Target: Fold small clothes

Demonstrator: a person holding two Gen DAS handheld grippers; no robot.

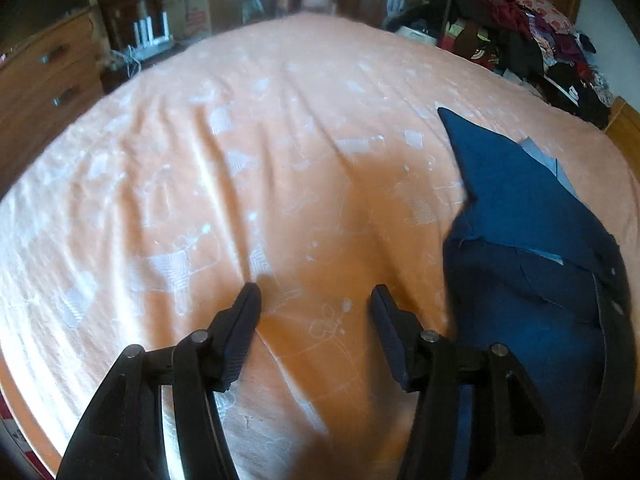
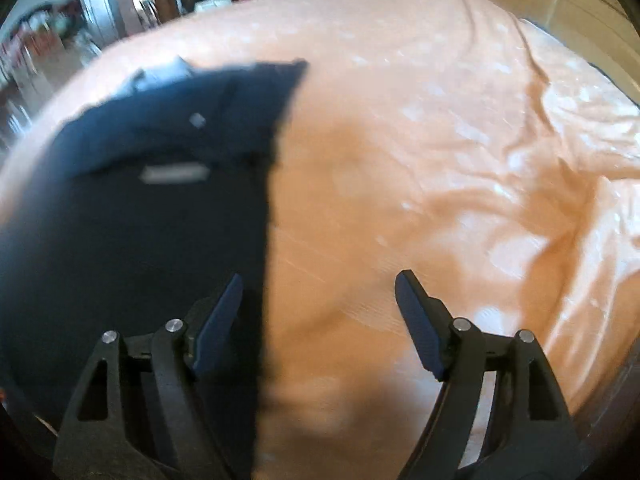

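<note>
A dark blue garment (image 1: 520, 216) lies on the orange bedspread (image 1: 248, 168), at the right of the left wrist view, with a pointed corner toward the far side and a paler lining showing at its edge. My left gripper (image 1: 316, 292) is open just left of it, over bare bedspread, holding nothing. In the right wrist view the same garment (image 2: 152, 200) fills the left half, blurred, with a pale label near its middle. My right gripper (image 2: 320, 280) is open astride the garment's right edge: its left finger is over the cloth, its right finger over the bedspread (image 2: 440, 160).
A wooden chest of drawers (image 1: 44, 80) stands left of the bed. A heap of dark and patterned clothes (image 1: 532, 36) is piled at the bed's far right. Boxes and furniture (image 1: 192, 8) line the far wall. The bedspread is wrinkled at the right of the right wrist view.
</note>
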